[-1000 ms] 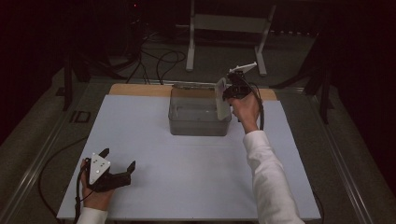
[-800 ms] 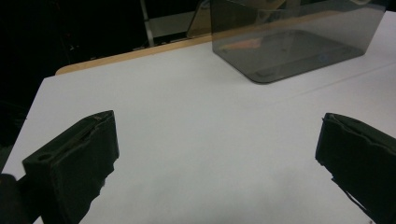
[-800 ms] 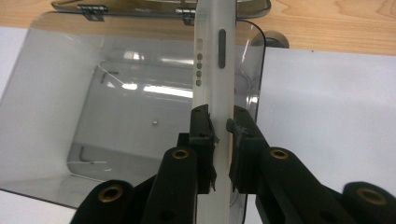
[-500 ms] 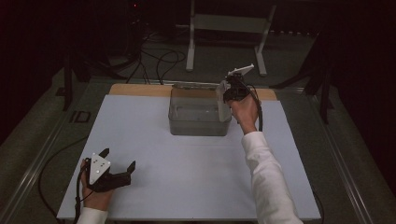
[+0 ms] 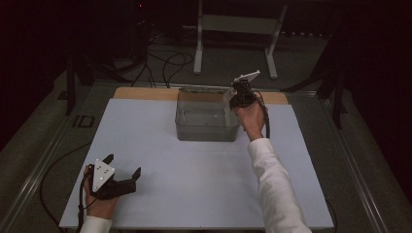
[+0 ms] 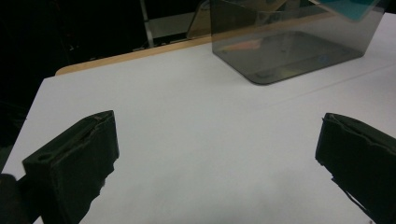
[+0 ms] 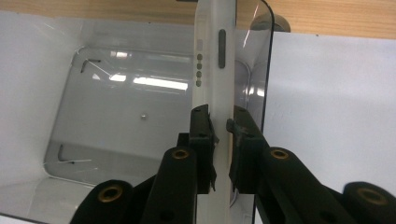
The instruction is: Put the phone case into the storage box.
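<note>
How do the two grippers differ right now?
The left gripper has its jaws wide apart with nothing between them; the right gripper is clamped on a thin white slat. The left sits low near the table's front edge; the right is raised at the clear bin's right wall. Both are black, hand-held, with a pale plate on top.

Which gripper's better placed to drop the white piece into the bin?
Right. The right gripper is shut on the white piece over the bin; the left gripper sits open, far off.
</note>
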`<state>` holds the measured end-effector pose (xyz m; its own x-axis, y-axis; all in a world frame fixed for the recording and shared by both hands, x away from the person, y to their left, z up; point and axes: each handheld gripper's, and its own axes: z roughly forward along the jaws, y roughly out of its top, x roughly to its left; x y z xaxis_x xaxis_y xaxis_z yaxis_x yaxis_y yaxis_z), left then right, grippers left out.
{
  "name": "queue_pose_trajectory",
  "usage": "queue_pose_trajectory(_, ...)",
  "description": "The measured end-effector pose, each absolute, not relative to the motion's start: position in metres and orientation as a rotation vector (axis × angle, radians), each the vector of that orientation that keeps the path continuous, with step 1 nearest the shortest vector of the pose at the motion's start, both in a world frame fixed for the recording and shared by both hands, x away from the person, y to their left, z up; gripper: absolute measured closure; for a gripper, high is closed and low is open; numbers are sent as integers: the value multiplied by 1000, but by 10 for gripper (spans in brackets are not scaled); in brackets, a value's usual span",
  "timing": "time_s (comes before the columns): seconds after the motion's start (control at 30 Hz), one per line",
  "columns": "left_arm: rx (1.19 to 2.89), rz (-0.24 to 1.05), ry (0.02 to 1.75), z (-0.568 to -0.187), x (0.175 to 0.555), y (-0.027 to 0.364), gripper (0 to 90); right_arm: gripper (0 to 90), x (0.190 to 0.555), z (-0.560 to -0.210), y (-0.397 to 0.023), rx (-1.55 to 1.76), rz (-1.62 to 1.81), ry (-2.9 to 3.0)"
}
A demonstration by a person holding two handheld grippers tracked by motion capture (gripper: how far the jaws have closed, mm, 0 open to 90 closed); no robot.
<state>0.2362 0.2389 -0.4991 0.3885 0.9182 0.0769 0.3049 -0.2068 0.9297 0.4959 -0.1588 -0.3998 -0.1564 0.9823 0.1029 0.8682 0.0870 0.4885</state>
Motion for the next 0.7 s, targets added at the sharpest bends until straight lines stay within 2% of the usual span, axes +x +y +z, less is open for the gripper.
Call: queue_pose_trajectory(0.7, 1732, 834, 1078, -500, 236, 238, 2, 814, 502, -417, -156, 1896, 617, 2118)
